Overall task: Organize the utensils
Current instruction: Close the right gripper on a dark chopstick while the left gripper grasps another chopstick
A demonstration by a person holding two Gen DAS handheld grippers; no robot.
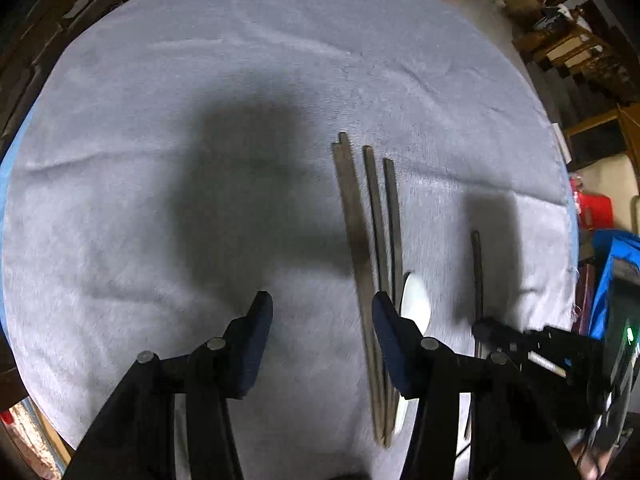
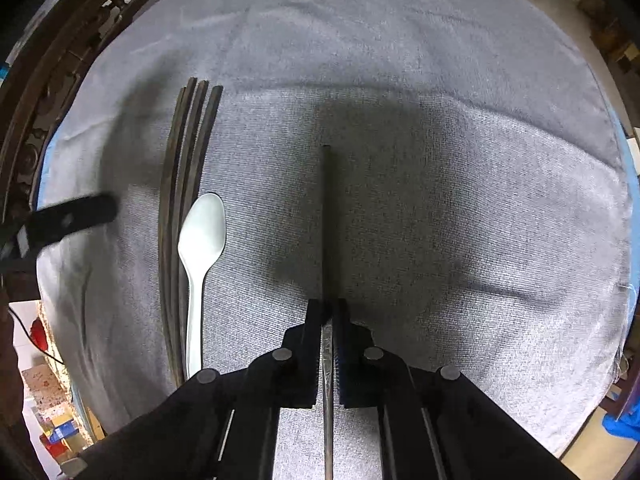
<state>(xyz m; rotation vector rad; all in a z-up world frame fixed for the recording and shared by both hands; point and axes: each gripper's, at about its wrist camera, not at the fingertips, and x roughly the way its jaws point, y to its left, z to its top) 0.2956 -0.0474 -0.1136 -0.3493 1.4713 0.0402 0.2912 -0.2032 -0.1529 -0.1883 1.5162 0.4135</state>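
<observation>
We see a grey-blue cloth (image 2: pixel 440 80) spread over the table; on it, 4 dark chopsticks (image 2: pixel 188 184) lie bunched side by side, with a white plastic spoon (image 2: pixel 202 236) just beside them on the right, its bowl pointing away from us; well apart to the right, 1 single chopstick (image 2: pixel 327 216) runs straight out between the pads of our right gripper (image 2: pixel 328 308), whose jaws are clamped on it; our left gripper (image 1: pixel 320 304) stands partly open above bare cloth, nothing between its fingers, the bundle passing under its right finger (image 1: pixel 390 340).
</observation>
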